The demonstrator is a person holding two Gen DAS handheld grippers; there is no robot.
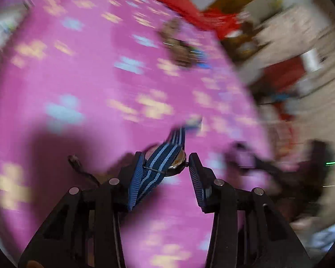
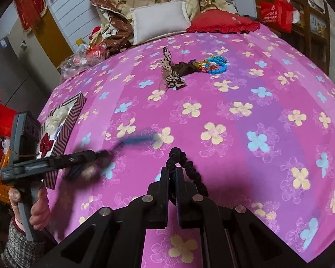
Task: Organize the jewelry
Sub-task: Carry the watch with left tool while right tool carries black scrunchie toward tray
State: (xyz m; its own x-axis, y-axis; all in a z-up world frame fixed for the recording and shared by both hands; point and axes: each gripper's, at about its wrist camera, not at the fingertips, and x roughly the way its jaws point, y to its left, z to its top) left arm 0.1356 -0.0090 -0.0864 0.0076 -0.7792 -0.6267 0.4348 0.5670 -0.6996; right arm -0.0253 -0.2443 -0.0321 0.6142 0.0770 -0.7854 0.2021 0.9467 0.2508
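A watch [image 1: 177, 159] with a blue striped strap [image 1: 160, 158] sits between the tips of my left gripper [image 1: 165, 158], and the case fills the gap from pad to pad. The picture is smeared by motion. In the right wrist view the left gripper [image 2: 100, 155] hovers low over the pink bedspread, the strap [image 2: 140, 139] trailing out as a blue blur. My right gripper [image 2: 172, 172] is shut on a black ruched hair band [image 2: 187, 164] that loops out to its right. A chevron-patterned gift box [image 2: 65, 120] with pale contents lies just behind the left gripper.
A spotted bow [image 2: 169, 73], a brown scrunchie [image 2: 187, 67] and coloured bead bracelets [image 2: 216, 63] lie together far across the flowered bedspread [image 2: 234, 122]. Pillows [image 2: 158, 22] and a red cushion [image 2: 223, 22] line the far edge. A hand [image 2: 39, 207] grips the left gripper's handle.
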